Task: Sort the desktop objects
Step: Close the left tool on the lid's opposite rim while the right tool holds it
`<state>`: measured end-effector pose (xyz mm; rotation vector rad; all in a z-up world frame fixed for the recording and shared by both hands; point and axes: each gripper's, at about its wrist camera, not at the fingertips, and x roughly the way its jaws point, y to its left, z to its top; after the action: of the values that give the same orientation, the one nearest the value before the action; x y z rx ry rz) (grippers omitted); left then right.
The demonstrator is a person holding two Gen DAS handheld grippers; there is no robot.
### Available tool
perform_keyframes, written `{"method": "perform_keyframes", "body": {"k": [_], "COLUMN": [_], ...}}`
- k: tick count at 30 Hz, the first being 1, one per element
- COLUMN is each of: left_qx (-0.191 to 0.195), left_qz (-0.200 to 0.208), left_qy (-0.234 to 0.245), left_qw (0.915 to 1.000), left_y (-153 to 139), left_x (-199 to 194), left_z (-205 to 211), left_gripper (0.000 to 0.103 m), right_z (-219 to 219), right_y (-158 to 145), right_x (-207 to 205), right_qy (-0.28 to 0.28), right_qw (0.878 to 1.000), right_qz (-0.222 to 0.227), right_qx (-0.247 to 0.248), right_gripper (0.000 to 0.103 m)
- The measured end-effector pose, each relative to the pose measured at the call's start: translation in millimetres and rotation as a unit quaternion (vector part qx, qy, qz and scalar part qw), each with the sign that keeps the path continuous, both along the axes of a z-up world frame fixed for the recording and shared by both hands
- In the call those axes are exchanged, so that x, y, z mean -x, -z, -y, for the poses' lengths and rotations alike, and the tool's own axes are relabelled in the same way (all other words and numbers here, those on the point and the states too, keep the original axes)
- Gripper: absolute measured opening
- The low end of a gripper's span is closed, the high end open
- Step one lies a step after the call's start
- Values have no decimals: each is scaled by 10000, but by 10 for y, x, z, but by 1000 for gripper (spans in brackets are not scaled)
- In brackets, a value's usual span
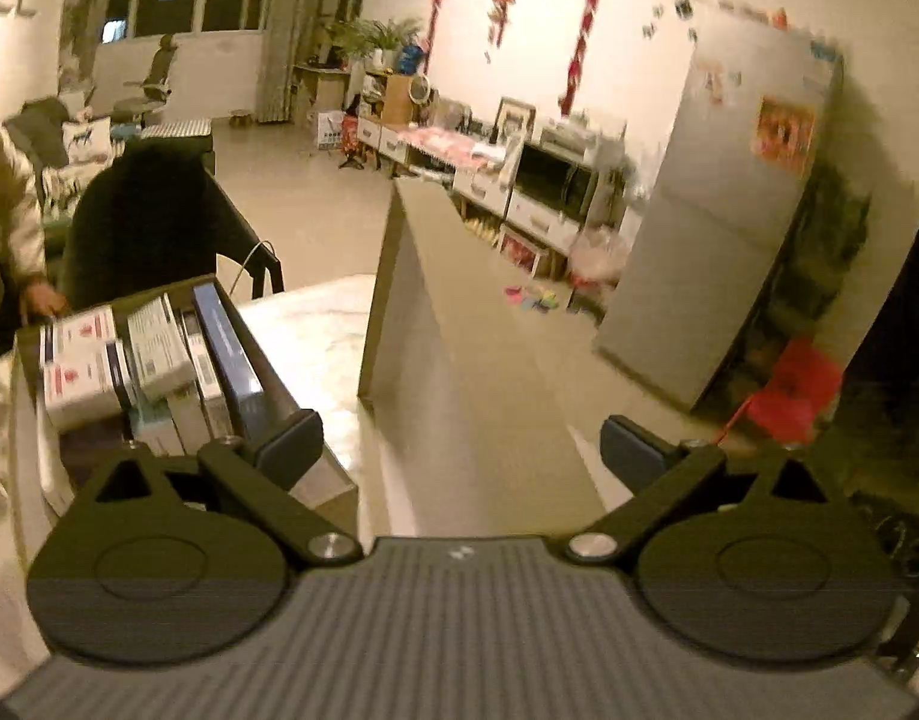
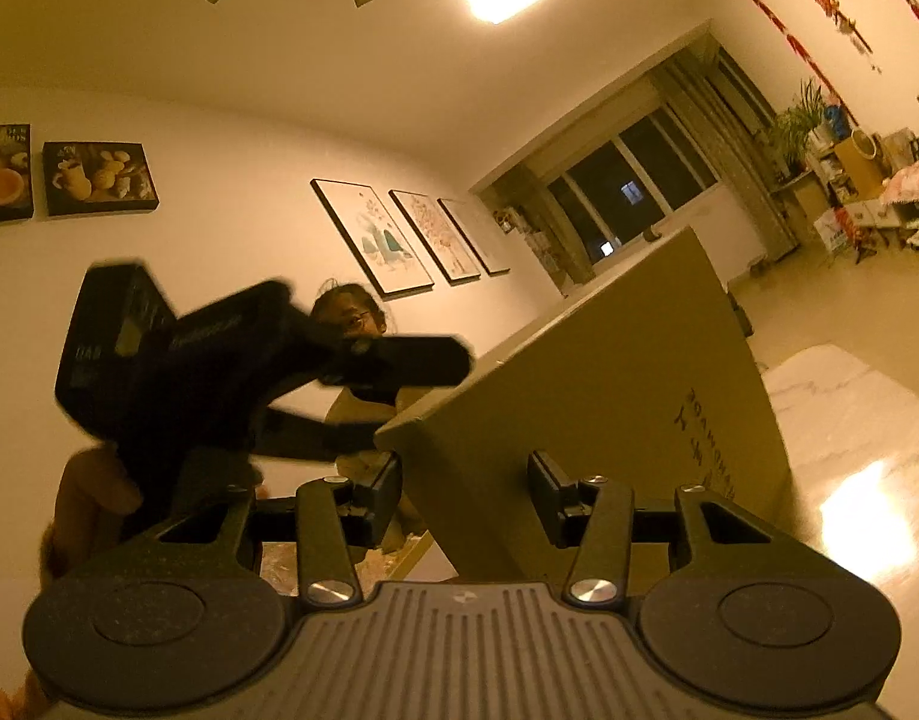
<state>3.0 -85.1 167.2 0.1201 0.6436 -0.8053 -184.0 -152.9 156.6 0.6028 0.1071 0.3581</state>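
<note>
A tall tan cardboard box (image 1: 459, 330) stands on the marble table (image 1: 315, 324) straight ahead in the left wrist view; it also fills the middle of the right wrist view (image 2: 609, 396). My left gripper (image 1: 459, 450) is open, its fingers spread to either side of the box's near edge, holding nothing. My right gripper (image 2: 465, 498) is open and empty, tilted upward, its fingers either side of the box's lower corner. The left gripper's body (image 2: 219, 360) shows blurred at the left of the right wrist view. A dark tray (image 1: 267, 360) holds several small boxes (image 1: 153, 348) at the left.
A person sits behind the table (image 2: 351, 318), one hand by the tray (image 1: 39, 294). A dark chair (image 1: 153, 216) stands beyond the table. A grey fridge (image 1: 729, 228) and low cabinets (image 1: 519, 180) line the right wall.
</note>
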Motion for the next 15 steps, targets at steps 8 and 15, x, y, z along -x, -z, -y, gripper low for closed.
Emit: {"method": "perform_keyframes", "body": {"k": [8,15], "left_qx": [-1055,-1218], "left_qz": [189,-125], "left_qy": [382,527], "left_qw": [9935,9911], "left_y": [-25,36], "left_x": [-111,-227], "left_z": [271,227], "left_gripper": [80,38], "right_z": [-27,-2], "right_y": [0,-6], "right_x": [-138,-192], "right_qy": [-256,-427], "right_qw": [9996,9989], "right_qz": [-22,-33], "right_qx": [-78,-198], "right_gripper": [51,51]}}
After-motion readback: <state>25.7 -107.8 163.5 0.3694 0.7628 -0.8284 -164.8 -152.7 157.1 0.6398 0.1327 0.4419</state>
